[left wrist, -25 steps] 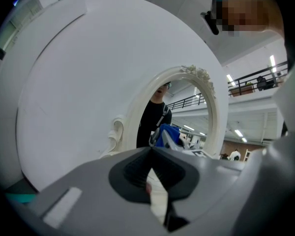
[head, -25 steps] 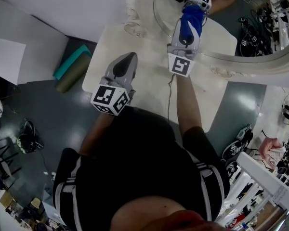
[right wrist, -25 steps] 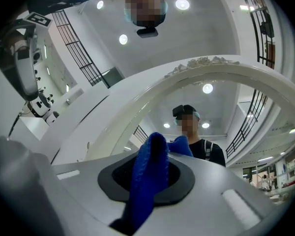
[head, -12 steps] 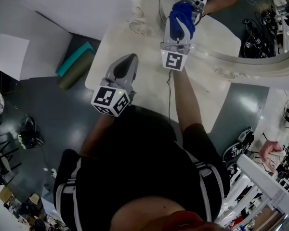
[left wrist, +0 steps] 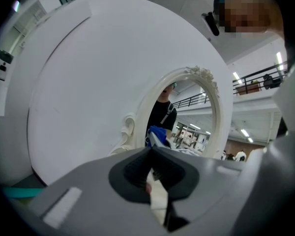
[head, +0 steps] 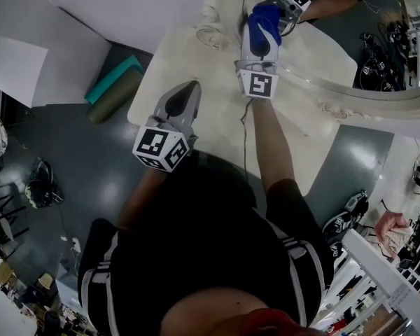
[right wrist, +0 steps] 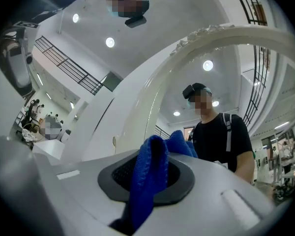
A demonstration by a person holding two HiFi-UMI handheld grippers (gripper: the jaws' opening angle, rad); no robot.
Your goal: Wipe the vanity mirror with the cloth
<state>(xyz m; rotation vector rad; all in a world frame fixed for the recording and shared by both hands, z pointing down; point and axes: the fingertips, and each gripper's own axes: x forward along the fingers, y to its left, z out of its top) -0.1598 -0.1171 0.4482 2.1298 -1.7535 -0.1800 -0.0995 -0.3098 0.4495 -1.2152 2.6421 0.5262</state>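
Observation:
The vanity mirror has an ornate white frame and stands at the back of a white table. My right gripper is shut on a blue cloth and presses it against the glass near the mirror's lower left. In the right gripper view the cloth bunches between the jaws, with the frame arching overhead. My left gripper hovers above the table's left part, shut and empty. In the left gripper view the oval mirror lies ahead beyond the closed jaws.
A clear glass object sits on the table by the mirror's left edge. A thin cable runs across the tabletop. Teal and olive rolls lie on the dark floor to the table's left. A white wall rises behind.
My right gripper has slid the cloth leftward along the lower glass, toward the mirror's left edge. My left gripper has stayed where it was.

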